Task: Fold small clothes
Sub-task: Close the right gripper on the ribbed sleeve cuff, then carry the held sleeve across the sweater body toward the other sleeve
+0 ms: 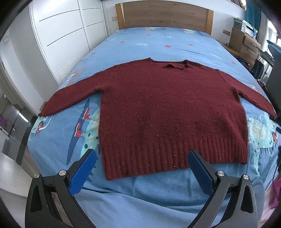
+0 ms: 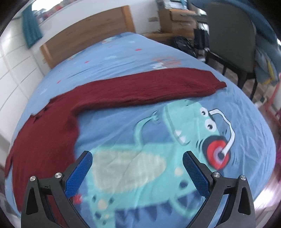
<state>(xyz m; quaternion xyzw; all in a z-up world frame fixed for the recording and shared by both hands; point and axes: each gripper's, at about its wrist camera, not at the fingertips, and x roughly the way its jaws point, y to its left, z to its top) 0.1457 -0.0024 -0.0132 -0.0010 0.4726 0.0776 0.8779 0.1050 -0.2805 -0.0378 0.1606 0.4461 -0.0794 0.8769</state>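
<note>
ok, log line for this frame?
stage: pre-grasp | sweater: flat on bed, sleeves spread, unfolded | left gripper: open, at hem | right gripper: open, over bedsheet beside right sleeve

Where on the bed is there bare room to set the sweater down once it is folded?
Bare bedspread lies between the sweater collar and the headboard, and a strip runs between the hem and the near bed edge. A smaller patch sits under the right sleeve. The middle is taken: body and both sleeves span the bed's width. Left gripper and right gripper are open.
</note>
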